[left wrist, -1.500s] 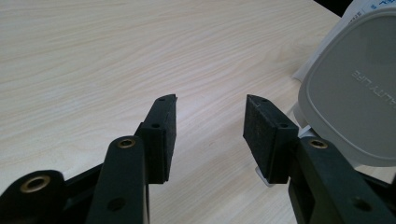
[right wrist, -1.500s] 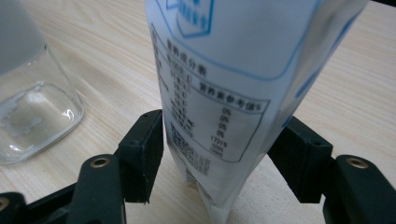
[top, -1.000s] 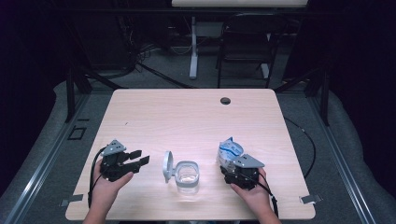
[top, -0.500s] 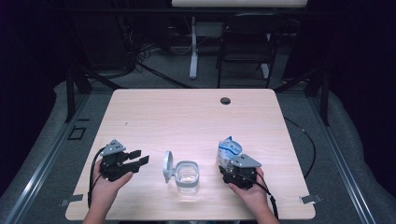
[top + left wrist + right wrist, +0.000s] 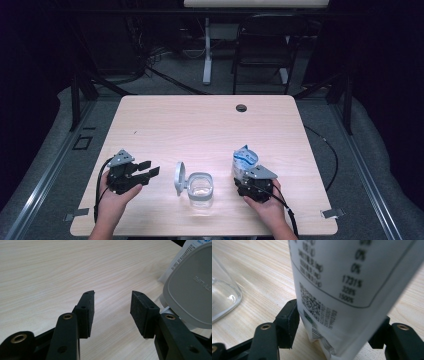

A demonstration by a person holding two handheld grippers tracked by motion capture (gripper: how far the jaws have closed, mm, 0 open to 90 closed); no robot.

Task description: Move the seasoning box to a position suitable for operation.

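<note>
High view: a pale wooden table with 2 hand-held grippers near its front edge. The left gripper rests at the left, its 2 jaws well apart with bare tabletop between them, pointing toward a clear glass container whose grey lid stands open on its left side. The right gripper sits right of the container, its jaws closed on the lower part of a white-and-blue pouch, which stands upright on the table just beside the container. A dark round hole lies near the far edge.

Left gripper view: the grey lid lies to the right of the jaws, with the pouch behind it.

Right gripper view: both pads press the printed pouch; the glass container is at the left.
</note>
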